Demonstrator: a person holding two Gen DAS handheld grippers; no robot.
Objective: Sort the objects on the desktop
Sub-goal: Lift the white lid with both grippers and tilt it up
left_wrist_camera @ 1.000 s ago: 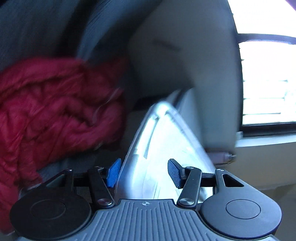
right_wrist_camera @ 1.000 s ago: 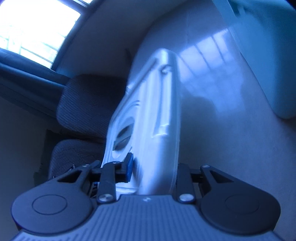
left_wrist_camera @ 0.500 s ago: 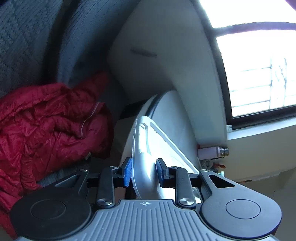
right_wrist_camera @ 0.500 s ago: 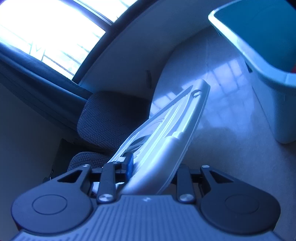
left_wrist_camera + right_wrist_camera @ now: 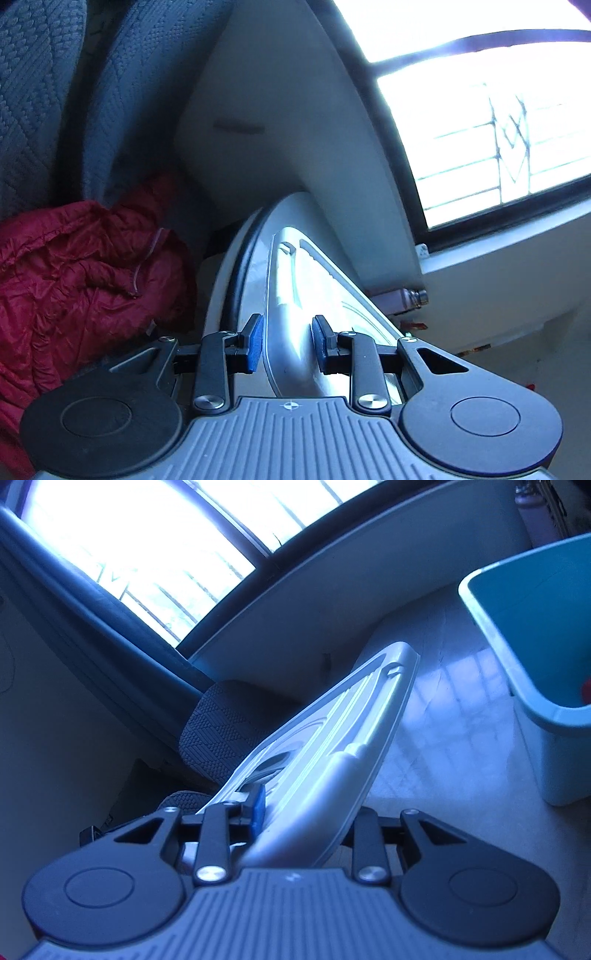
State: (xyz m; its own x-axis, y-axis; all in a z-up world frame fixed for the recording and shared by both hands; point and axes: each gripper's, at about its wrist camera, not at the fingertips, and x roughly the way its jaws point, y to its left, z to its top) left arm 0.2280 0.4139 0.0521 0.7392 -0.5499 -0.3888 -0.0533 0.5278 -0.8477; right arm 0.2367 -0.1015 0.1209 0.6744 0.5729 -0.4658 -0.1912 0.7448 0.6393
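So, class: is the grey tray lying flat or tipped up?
Tipped up: the grey tray rises edge-on from the right hand-held gripper, above the floor.

Red jacket, teal bin

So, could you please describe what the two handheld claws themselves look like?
Both look identical. The left claw and right claw each have a grey ribbed body, two round black discs at the sides, black linkage arms with silver screws, and black fingers faced with blue pads. A small crosshair mark sits on the body's front edge. No cables or sleeves show.
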